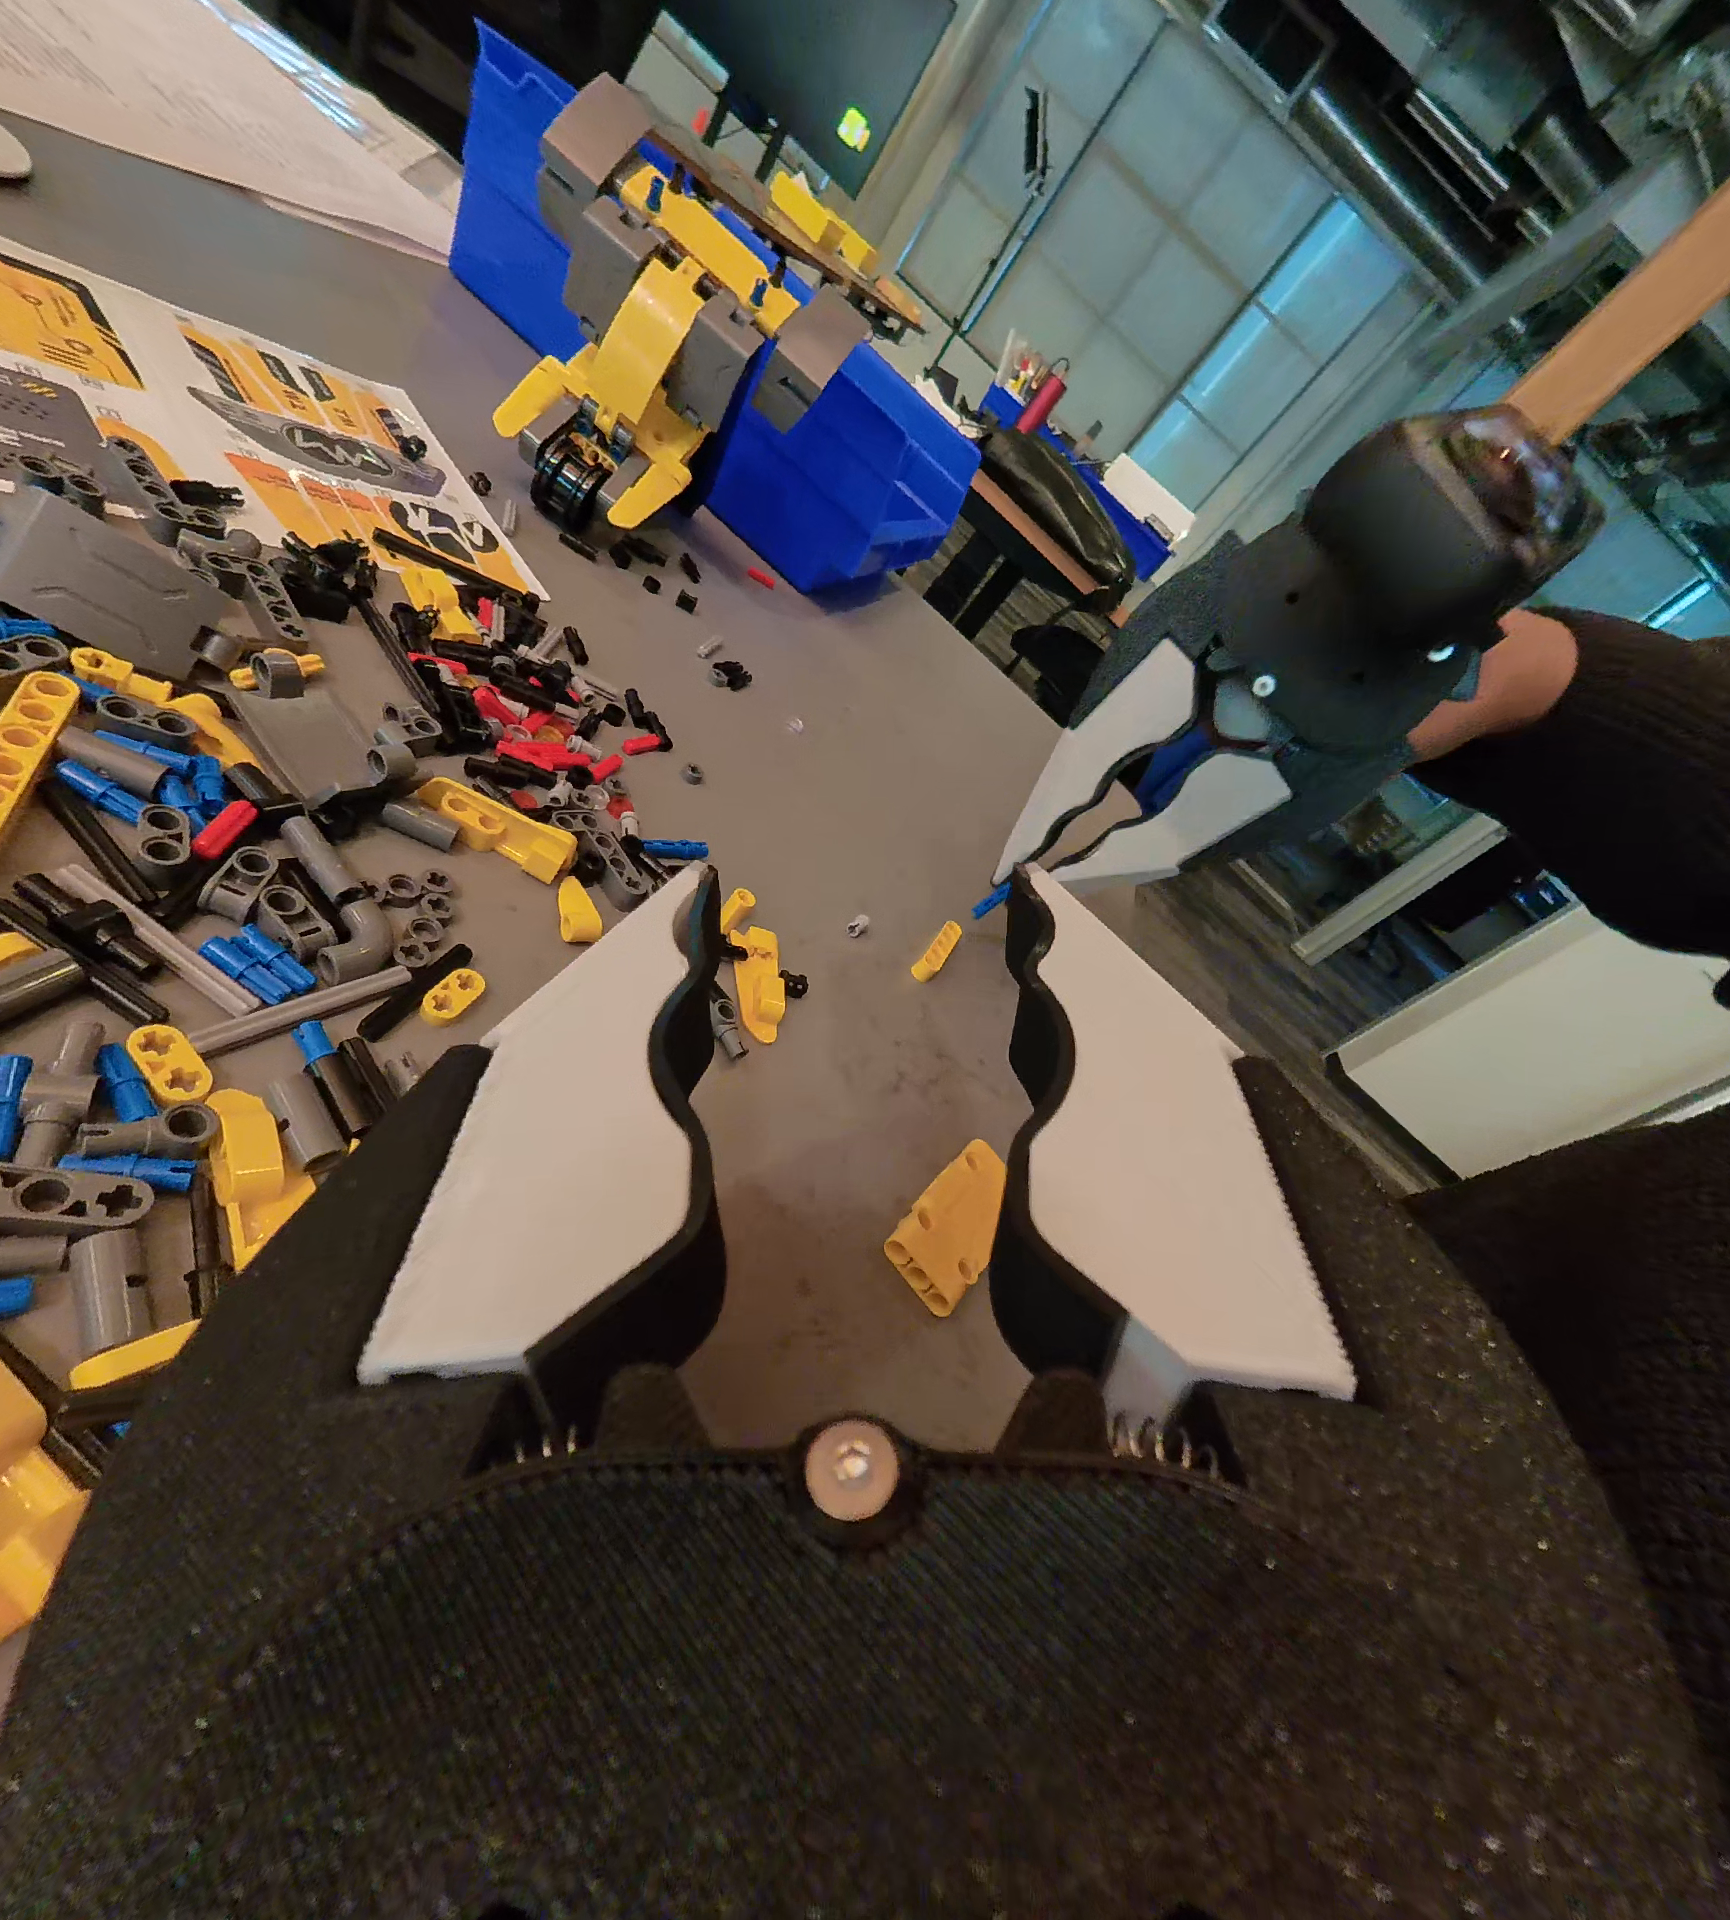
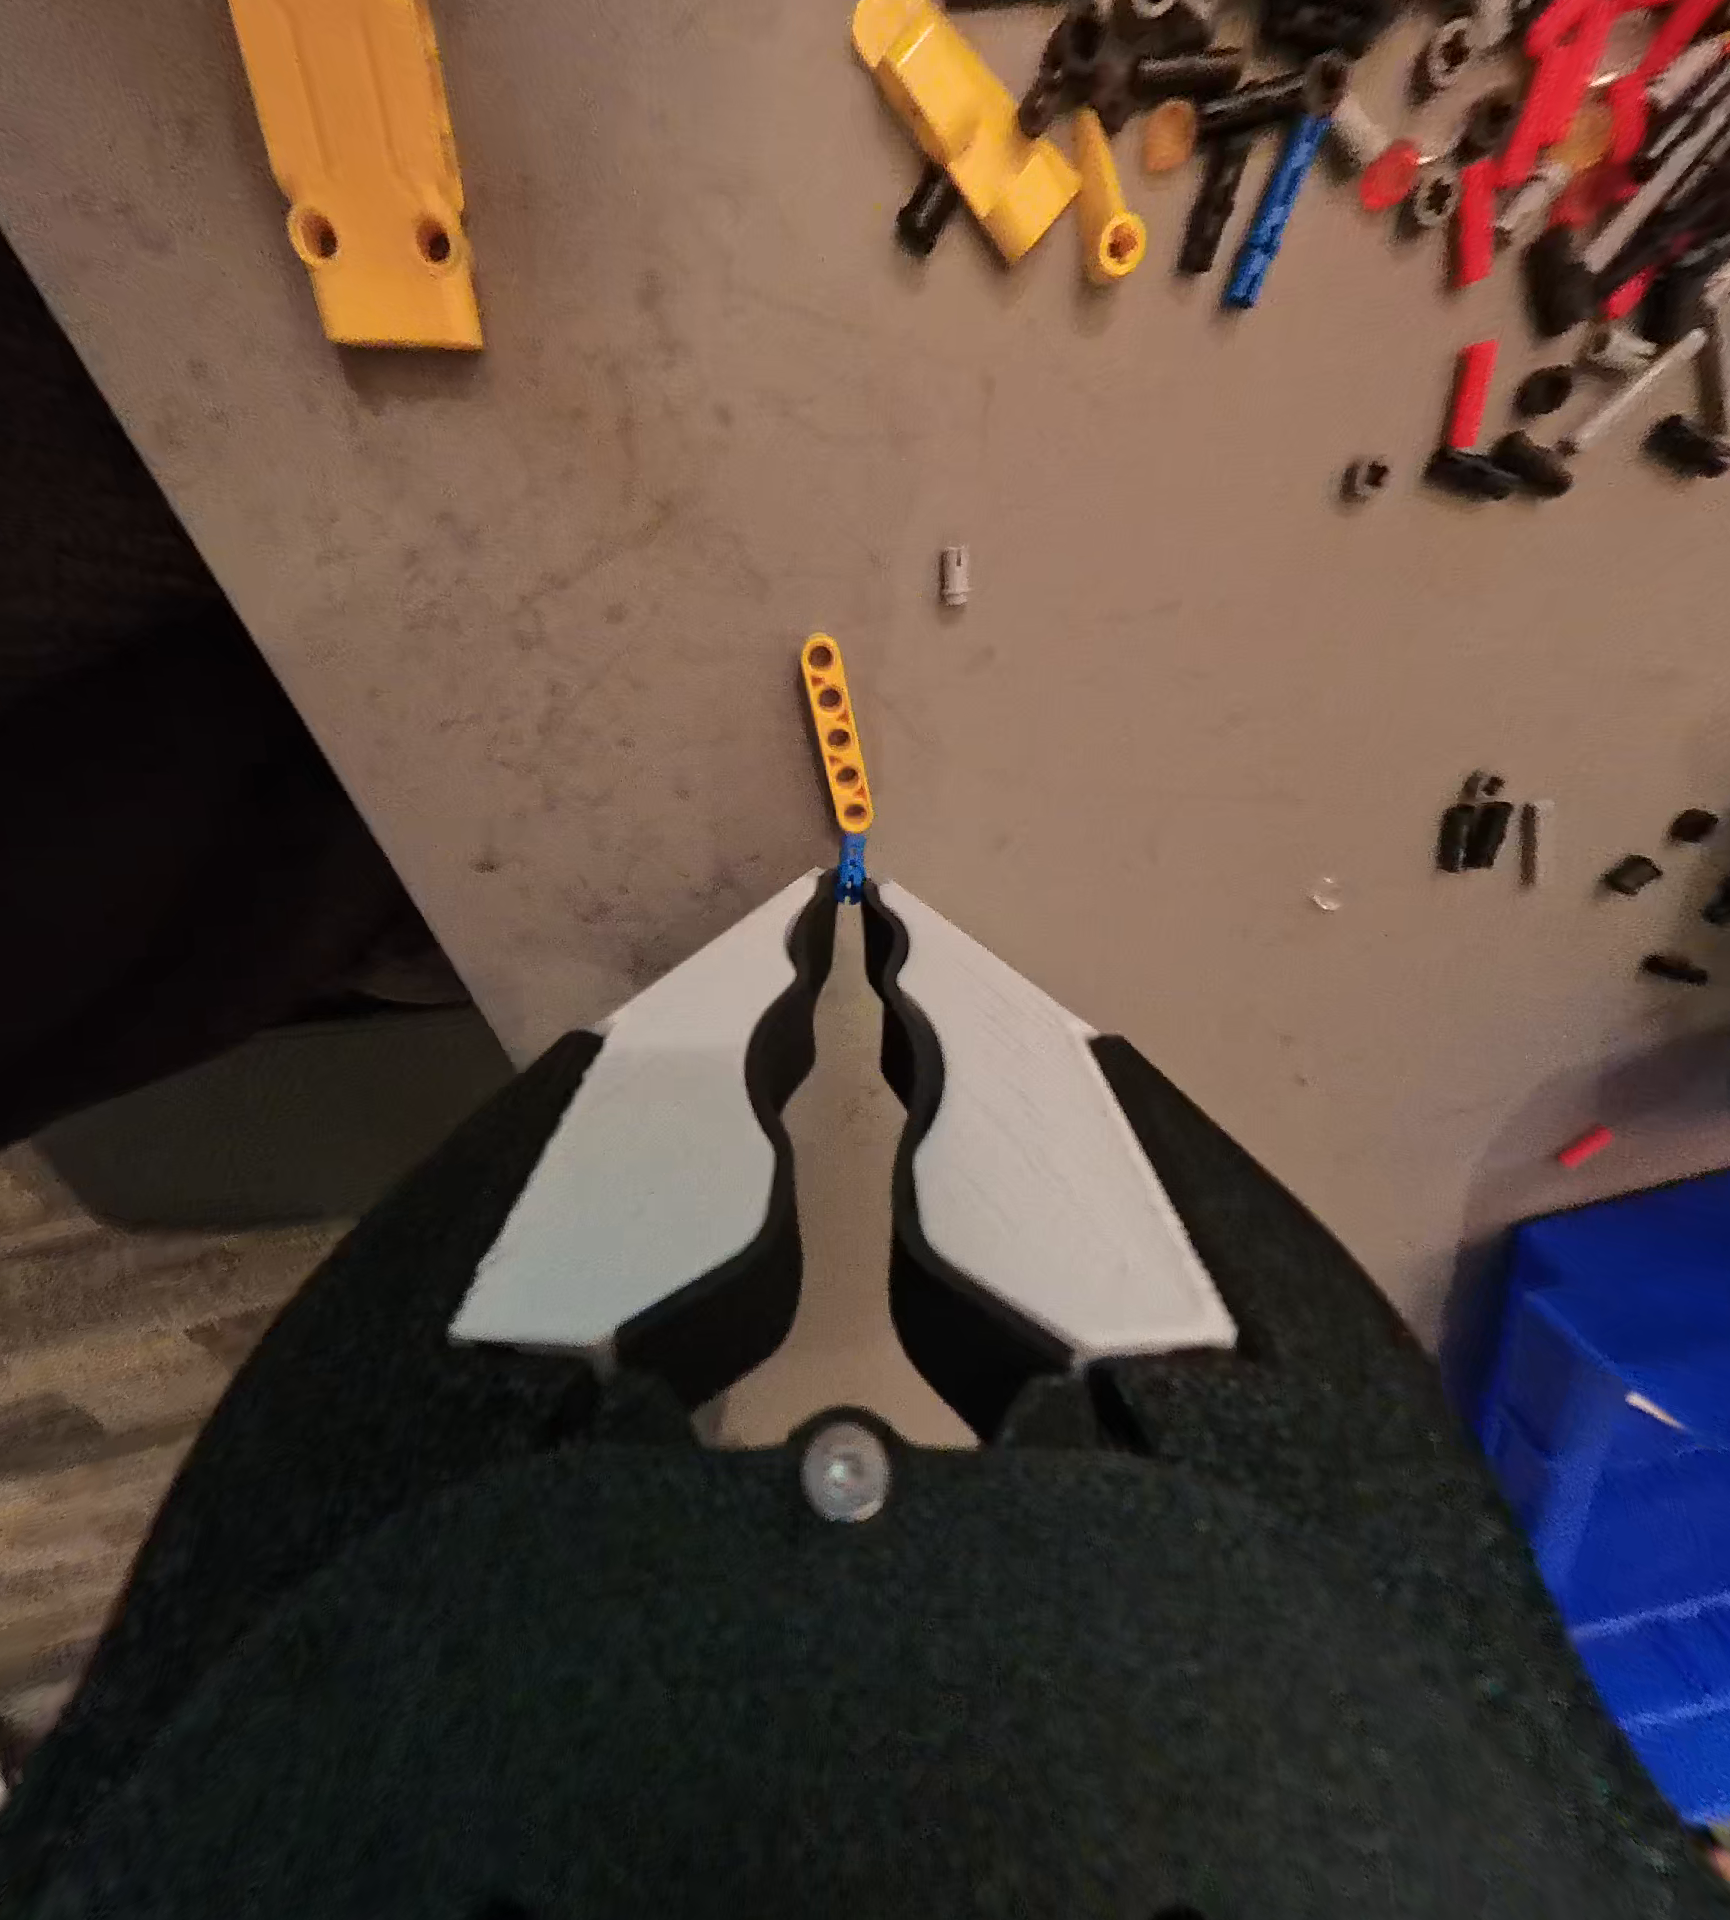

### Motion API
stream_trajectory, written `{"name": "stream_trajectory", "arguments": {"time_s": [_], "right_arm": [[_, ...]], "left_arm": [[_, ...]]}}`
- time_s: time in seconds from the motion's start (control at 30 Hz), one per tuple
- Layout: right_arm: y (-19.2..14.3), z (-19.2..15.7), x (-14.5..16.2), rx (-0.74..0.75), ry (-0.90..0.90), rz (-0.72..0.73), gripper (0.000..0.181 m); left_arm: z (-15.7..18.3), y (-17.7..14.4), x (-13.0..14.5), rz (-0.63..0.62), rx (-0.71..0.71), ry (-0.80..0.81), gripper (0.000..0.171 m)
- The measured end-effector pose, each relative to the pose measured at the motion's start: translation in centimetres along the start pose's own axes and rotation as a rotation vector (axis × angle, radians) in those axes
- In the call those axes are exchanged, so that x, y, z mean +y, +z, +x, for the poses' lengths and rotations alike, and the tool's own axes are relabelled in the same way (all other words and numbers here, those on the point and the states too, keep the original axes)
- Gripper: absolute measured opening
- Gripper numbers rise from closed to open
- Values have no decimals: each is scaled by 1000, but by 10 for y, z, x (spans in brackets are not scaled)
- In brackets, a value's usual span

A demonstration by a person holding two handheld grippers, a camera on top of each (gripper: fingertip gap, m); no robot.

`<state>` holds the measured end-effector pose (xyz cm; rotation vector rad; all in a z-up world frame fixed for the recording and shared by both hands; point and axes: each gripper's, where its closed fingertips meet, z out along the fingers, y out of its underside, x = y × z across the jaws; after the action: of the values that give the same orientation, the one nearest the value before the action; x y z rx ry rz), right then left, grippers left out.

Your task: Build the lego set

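Right gripper (image 2: 848,883) fingers pinching blue pin (image 2: 850,871); left gripper (image 1: 861,914) fingers wide.

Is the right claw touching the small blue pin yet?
Touching. In the right wrist view, the right claw has its tips closed on the blue pin, just short of the yellow five-hole beam.

Right wrist view. The right gripper (image 2: 850,886) pointed down at the grey table (image 2: 632,540), its jaws nearly closed on a small blue pin (image 2: 850,871) pinched at the very tips. A short yellow five-hole beam (image 2: 836,734) lay flat just beyond the pin, apparently touching it, though the junction was too small to confirm. A wide yellow panel (image 2: 362,156) lay at upper left, a loose pile of parts (image 2: 1588,208) at upper right, and a blue bin (image 2: 1671,1455) at lower right.
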<state>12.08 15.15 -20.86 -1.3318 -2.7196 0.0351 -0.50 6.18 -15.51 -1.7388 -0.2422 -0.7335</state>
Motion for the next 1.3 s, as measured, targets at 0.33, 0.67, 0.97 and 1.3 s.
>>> {"name": "stream_trajectory", "arguments": {"time_s": [0.33,0.67,0.97,1.3], "right_arm": [[10,2,-1,-51,-48,-62,4],[12,0,-2,-74,-42,-66,4],[12,0,-3,-140,69,-49,4],[14,2,-3,-218,269,-35,4]], "left_arm": [[0,1,1,-9,5,-9,53],[0,1,2,-11,8,-13,53],[0,1,2,-11,8,-14,53],[0,1,2,-11,11,-18,53]]}}
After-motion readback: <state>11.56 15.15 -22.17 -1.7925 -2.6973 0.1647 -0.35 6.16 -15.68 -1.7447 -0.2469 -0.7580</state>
